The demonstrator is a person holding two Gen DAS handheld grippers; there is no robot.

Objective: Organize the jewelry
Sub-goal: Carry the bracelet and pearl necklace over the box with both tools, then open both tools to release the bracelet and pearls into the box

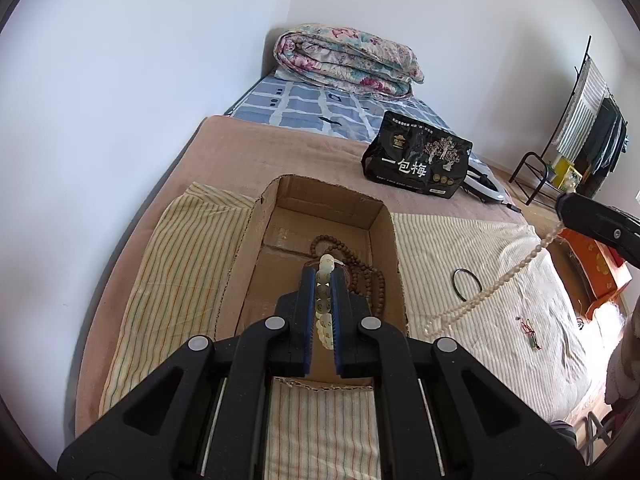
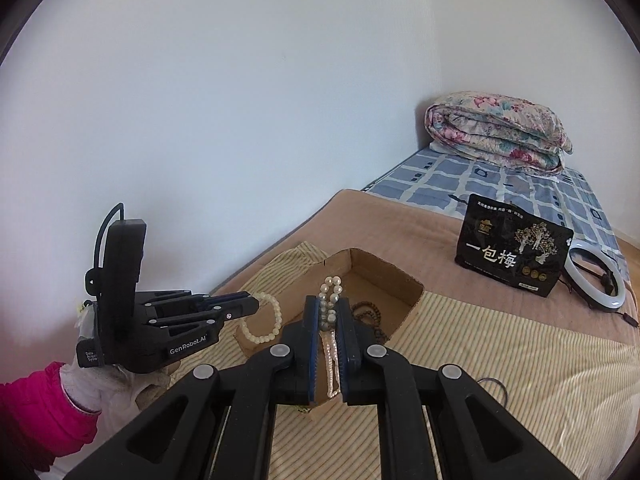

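We have our left gripper (image 1: 324, 280) clamped on a cream bead bracelet (image 1: 323, 304), which sits pinched between the two fingers directly above the open cardboard box (image 1: 248, 256), where a brown bead necklace (image 1: 366, 276) lies just beyond the fingertips. Our right gripper (image 2: 328, 312) is closed on a pearl necklace (image 2: 330, 320), a loop sticking out past its tips and strands hanging below, with the box just ahead. A black ring (image 1: 467, 282) lies on the striped cloth (image 1: 500, 280), right of the left gripper.
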